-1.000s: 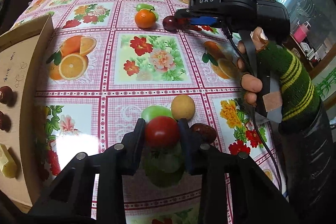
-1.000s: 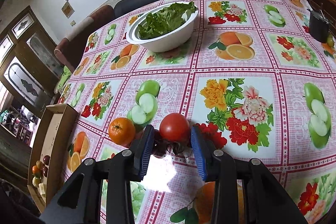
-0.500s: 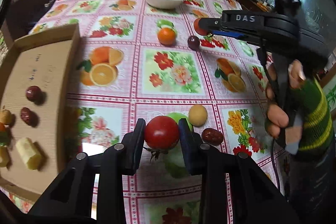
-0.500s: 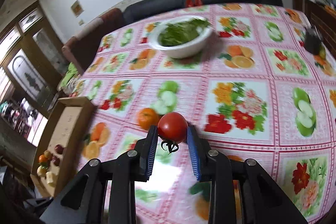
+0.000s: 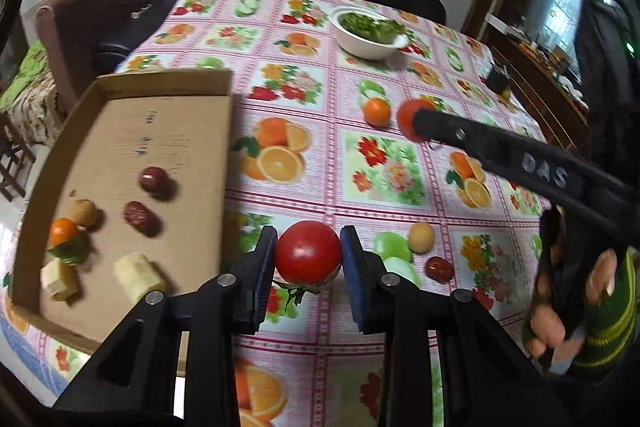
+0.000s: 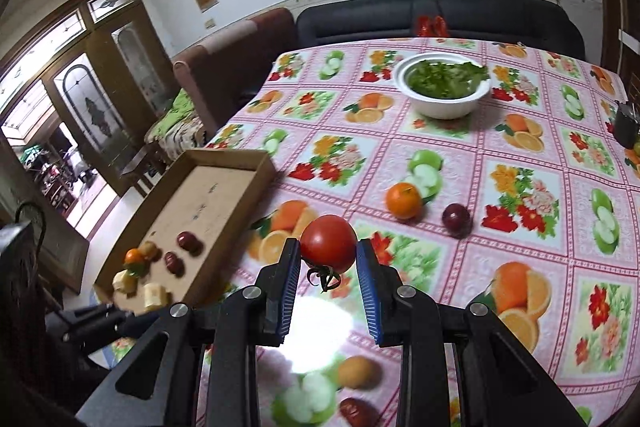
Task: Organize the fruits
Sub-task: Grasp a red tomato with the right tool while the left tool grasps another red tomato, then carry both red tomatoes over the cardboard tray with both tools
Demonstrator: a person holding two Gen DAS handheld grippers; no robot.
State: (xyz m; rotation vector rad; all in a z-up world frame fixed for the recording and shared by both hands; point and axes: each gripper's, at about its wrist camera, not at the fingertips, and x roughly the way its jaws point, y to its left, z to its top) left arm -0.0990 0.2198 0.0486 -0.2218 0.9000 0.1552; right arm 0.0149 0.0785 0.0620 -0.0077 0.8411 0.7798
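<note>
My left gripper (image 5: 307, 253) is shut on a red tomato (image 5: 307, 251) and holds it above the table, just right of the cardboard tray (image 5: 188, 163). My right gripper (image 6: 329, 255) is shut on a second red tomato (image 6: 329, 243), also lifted; it shows in the left wrist view (image 5: 412, 115) too. The tray holds dark red dates (image 5: 153, 179), a small orange (image 5: 63, 230), a yellow-brown fruit and pale chunks (image 5: 138, 275). On the cloth lie an orange (image 6: 403, 200), a dark plum (image 6: 456, 217), a yellow-brown round fruit (image 5: 421, 237) and a date (image 5: 439, 269).
A white bowl of greens (image 6: 442, 90) stands at the back of the flowered tablecloth. A dark cup (image 6: 626, 126) sits at the right edge. A sofa and an armchair stand behind the table. The tray (image 6: 224, 195) lies at the table's left edge.
Both grippers have lifted their tomatoes off the cloth and swung left toward the cardboard tray. The tray fills more of both views now.
</note>
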